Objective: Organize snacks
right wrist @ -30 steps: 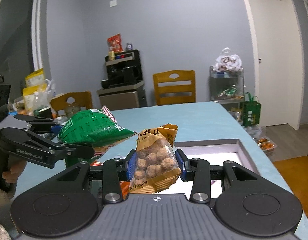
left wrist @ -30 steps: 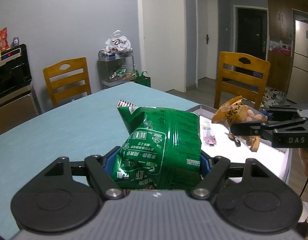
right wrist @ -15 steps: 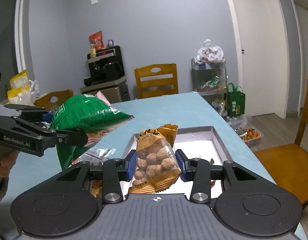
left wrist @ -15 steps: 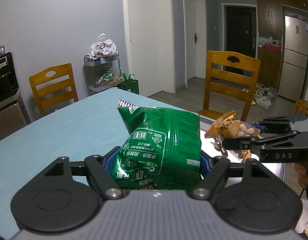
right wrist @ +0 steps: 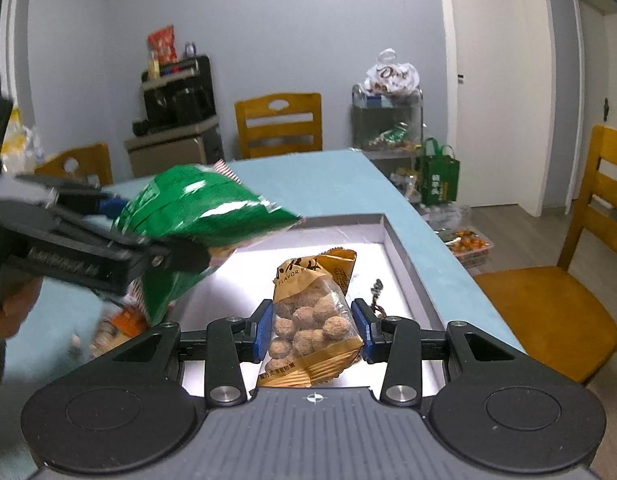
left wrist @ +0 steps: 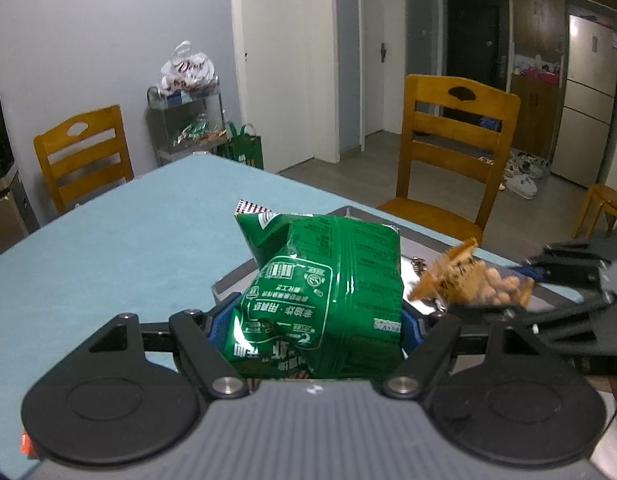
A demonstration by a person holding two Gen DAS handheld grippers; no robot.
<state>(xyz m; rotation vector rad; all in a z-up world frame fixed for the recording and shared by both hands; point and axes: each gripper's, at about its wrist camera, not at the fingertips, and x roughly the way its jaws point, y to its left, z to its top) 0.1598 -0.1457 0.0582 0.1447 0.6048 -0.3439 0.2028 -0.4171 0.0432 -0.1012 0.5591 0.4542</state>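
My left gripper (left wrist: pixel 312 324) is shut on a puffy green snack bag (left wrist: pixel 328 292), held in the air over the near left edge of the grey tray (left wrist: pixel 228 282). In the right wrist view the same green snack bag (right wrist: pixel 196 208) hangs at the left over the tray (right wrist: pixel 404 256). My right gripper (right wrist: pixel 313 328) is shut on a clear-and-orange packet of round brown nut balls (right wrist: pixel 312 316), above the tray's white floor. From the left wrist view that packet (left wrist: pixel 472 280) shows at the right, blurred.
The tray lies on a light blue table (left wrist: pixel 108 248). A small dark trinket (right wrist: pixel 375 290) lies inside the tray at the right; other snack packets (right wrist: pixel 116 328) lie left of it. Wooden chairs (left wrist: pixel 456 152) stand around the table, with a snack cart (right wrist: pixel 388 120) behind.
Both grippers have moved over the tray with their packets still gripped. The green bag has come in from the left to the tray's edge; the nut packet has sunk lower.
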